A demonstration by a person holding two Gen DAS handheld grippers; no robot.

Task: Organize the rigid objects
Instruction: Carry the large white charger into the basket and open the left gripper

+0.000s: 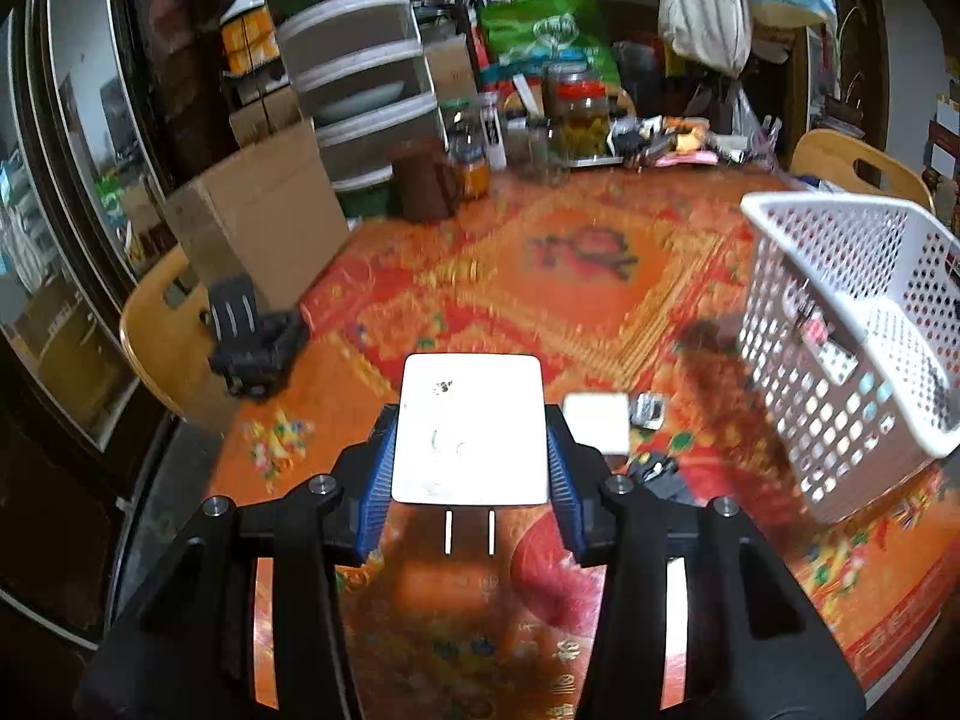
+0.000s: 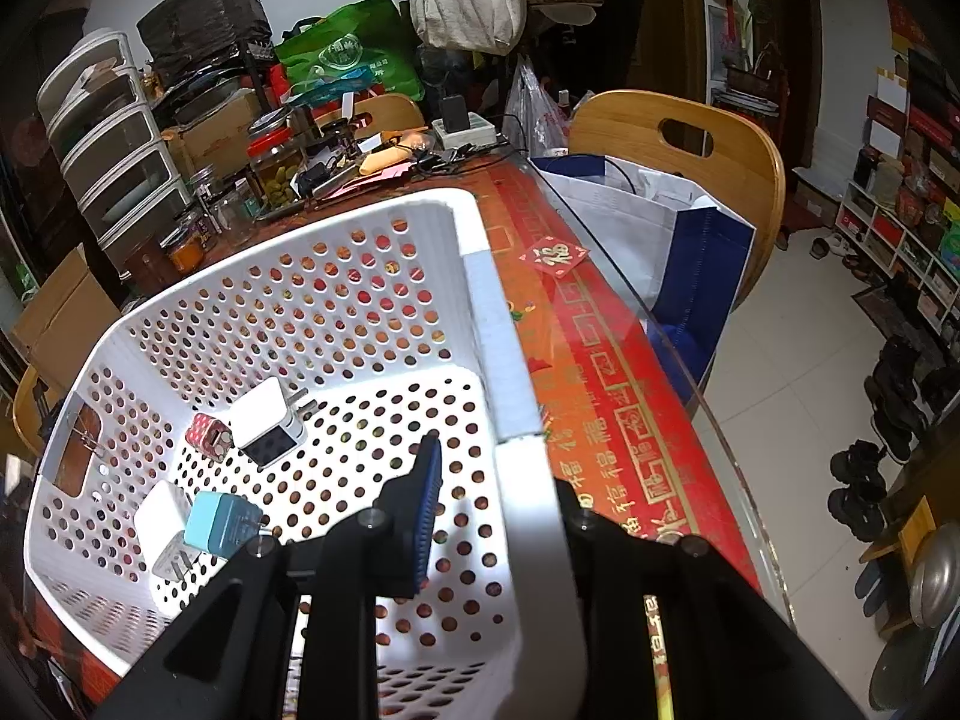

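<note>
— Where's the charger?

— My left gripper (image 1: pixel 471 450) clamps the white charger (image 1: pixel 470 429) by its sides, above the orange tablecloth (image 1: pixel 540 276). Its long axis runs along the fingers, prongs pointing back at the camera.

— And your right?

— My right gripper (image 2: pixel 498 516) is closed on the near wall of the white basket (image 2: pixel 360 276), one finger inside, one outside. Four chargers lie on the basket floor; the white one (image 2: pixel 267 414) points its prongs right.

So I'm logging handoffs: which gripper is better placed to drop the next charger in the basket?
Left. The left gripper already clamps a white charger, while the right gripper straddles the white basket wall.
</note>
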